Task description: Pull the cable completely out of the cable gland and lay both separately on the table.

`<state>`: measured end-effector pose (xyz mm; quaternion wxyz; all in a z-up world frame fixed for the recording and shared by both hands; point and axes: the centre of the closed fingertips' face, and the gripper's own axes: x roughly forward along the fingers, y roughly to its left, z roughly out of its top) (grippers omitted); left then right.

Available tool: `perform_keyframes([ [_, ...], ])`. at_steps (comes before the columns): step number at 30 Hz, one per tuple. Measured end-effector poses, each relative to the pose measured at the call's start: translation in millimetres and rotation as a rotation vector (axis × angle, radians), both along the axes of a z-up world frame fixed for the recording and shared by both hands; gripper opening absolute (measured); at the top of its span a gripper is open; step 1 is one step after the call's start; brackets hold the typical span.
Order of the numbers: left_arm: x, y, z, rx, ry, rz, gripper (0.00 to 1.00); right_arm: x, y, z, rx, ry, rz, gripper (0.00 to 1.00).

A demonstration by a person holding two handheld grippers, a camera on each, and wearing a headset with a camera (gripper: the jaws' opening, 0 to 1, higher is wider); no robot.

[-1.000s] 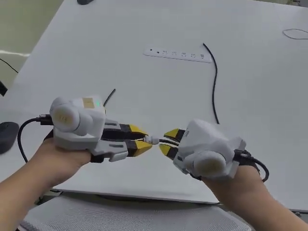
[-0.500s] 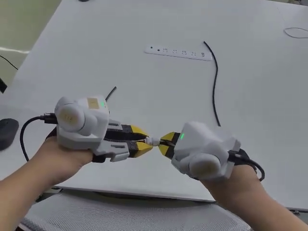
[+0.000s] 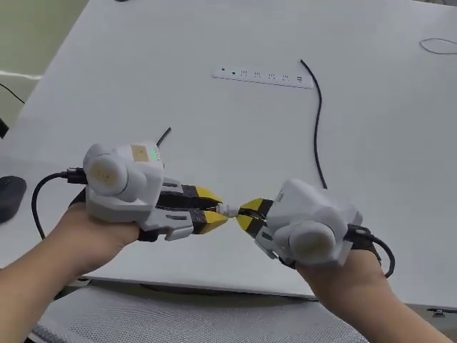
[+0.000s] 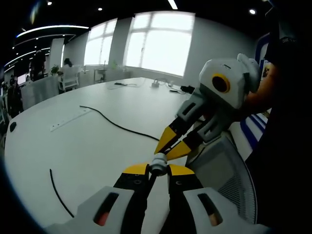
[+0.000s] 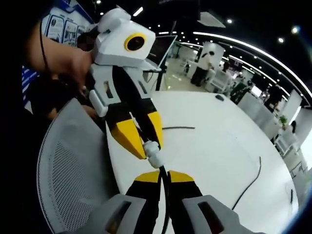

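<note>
Small white plastic cable gland (image 3: 227, 210) sits pinched in the yellow tips of the left gripper (image 3: 216, 212), in the air well nearer than the long white power strip (image 3: 263, 77). The right gripper (image 3: 245, 214) is clenched on the thin black cable (image 5: 165, 187) right at the gland. Best bet here: pull straight apart along the cable's line, no twisting. The white table (image 3: 214, 128) short of the strip offers laying room.
</note>
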<state>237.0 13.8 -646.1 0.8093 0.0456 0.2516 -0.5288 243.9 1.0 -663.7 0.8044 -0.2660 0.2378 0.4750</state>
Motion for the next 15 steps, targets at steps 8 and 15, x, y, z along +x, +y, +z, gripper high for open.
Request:
perform_keyframes([
  [8,3.3,2.5,3.7,-0.003,-0.005,0.006,0.15,8.6,-14.8,-8.2,0.012,0.032,-0.082,0.00],
  [15,4.9,3.8,8.5,-0.018,-0.009,0.013,0.15,17.3,-32.7,-19.2,0.024,0.058,-0.161,0.00],
])
